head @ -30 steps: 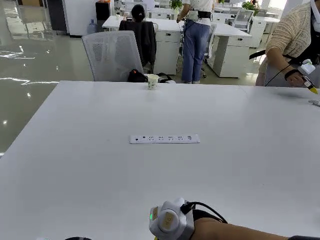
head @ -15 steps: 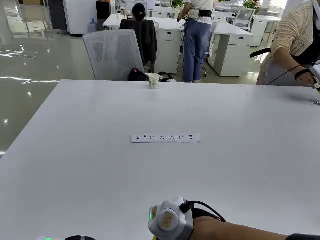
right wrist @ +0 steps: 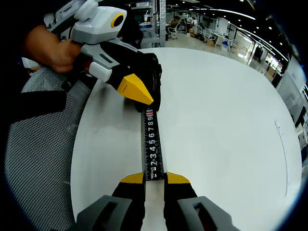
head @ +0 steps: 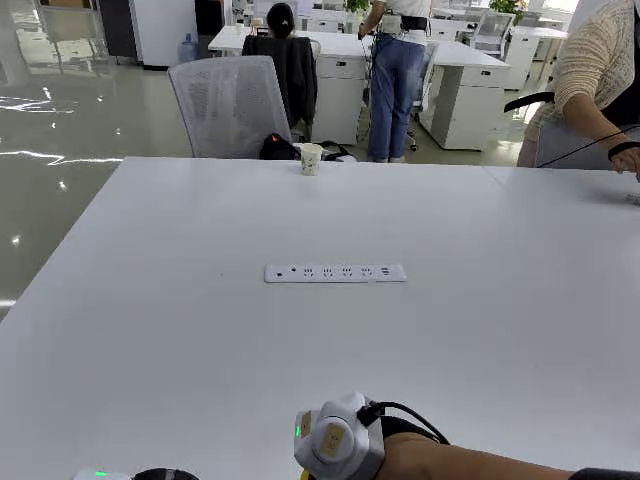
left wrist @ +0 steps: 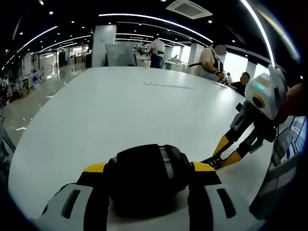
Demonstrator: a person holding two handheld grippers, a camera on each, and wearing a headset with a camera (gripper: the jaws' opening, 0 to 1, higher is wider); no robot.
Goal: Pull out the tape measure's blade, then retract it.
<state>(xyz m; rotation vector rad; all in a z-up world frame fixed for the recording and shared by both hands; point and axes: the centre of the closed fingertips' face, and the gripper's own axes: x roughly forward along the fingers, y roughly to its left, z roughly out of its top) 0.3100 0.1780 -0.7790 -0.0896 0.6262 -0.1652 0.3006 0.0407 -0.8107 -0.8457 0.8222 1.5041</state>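
Note:
The black tape measure case (left wrist: 147,175) rests on the white table (left wrist: 120,110) near its edge, and my left gripper (left wrist: 149,168) is shut on it with a yellow-tipped jaw on each side. A short length of yellow blade (right wrist: 150,139), numbered up to about 9, runs out of the case (right wrist: 149,79) toward my right gripper (right wrist: 154,178), which is shut on the blade's end. In the left gripper view the right gripper (left wrist: 216,161) comes in from the right and pinches the blade tip low over the table. In the right gripper view the left gripper (right wrist: 142,86) holds the case at the top left.
A white power strip (head: 335,272) lies mid-table, and a paper cup (head: 311,158) stands at the far edge. Behind it is a grey mesh chair (head: 235,105). Another person (head: 600,80) works at the table's right end. My forearm (head: 470,465) crosses the near edge.
The head camera has tilted a little, so the table sits slightly lower in the picture. The other person's hand at the right edge has moved out. My arm stays at the bottom edge.

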